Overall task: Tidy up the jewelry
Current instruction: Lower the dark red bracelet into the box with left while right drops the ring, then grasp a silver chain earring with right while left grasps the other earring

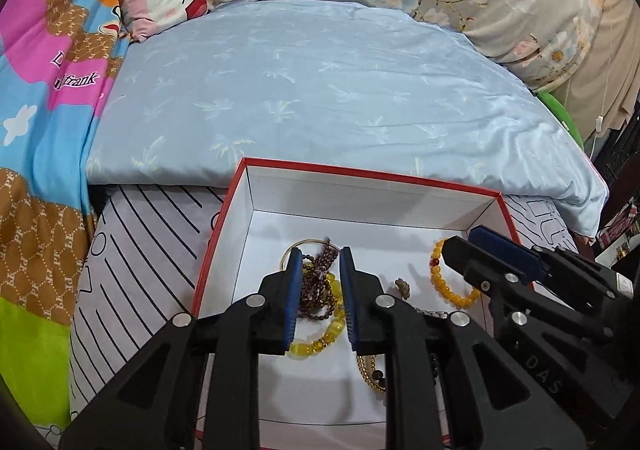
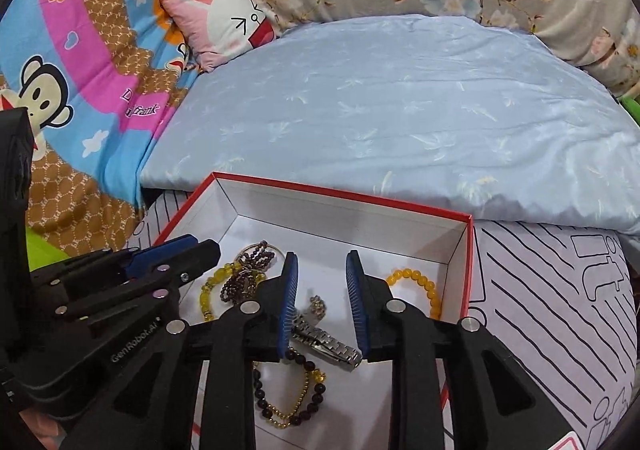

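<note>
The jewelry sits in a white box with a red rim (image 1: 360, 174) on the bed. In the box are a yellow bead bracelet (image 1: 320, 338), a dark purple bead string (image 1: 320, 286), an orange bead bracelet (image 2: 420, 286), a silver watch (image 2: 328, 342) and a black bead bracelet (image 2: 288, 390). The left gripper (image 1: 320, 278) hangs over the purple and yellow beads, its fingers a little apart and holding nothing. The right gripper (image 2: 322, 286) hangs over the watch, fingers wide apart, also holding nothing. A blue blanket (image 1: 320, 90) lies behind the box.
</note>
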The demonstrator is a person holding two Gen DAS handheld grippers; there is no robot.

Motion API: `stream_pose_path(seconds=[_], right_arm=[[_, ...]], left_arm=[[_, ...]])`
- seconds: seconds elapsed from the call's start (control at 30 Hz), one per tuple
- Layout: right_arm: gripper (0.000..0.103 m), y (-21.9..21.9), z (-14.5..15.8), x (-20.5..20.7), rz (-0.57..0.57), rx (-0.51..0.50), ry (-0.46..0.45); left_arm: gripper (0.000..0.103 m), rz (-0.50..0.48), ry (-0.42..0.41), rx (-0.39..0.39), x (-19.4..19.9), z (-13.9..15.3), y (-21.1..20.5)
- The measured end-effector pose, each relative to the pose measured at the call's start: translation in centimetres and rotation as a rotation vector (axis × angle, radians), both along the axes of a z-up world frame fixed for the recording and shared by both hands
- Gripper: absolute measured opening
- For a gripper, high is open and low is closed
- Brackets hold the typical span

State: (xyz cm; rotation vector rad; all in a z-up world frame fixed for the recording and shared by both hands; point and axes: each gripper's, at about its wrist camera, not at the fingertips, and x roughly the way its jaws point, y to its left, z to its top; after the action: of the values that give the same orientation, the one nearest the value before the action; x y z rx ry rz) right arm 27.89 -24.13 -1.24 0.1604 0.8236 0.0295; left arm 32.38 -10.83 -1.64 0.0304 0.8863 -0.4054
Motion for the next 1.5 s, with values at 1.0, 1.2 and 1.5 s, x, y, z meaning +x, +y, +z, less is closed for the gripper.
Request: stream_pose_path(seconds=[1.0,1.2,1.5], right_arm=[[0.036,0.1,1.7,-19.6,-0.060,-0.009,0.015],[0.036,1.9,-1.4,-23.9,-0.042,0.019,0.088],[0.036,4.3,-5.5,-24.8,-0.024,0.025,0.150]], left_arm=[[0.030,0.006,-0.037,0.017,-13.6,3.0,5.7],[0.031,0.007,0.005,0.032,-17.9,1.0,6.7],[0.031,0.040,0.068,0.031,-21.4,-2.0,8.3]])
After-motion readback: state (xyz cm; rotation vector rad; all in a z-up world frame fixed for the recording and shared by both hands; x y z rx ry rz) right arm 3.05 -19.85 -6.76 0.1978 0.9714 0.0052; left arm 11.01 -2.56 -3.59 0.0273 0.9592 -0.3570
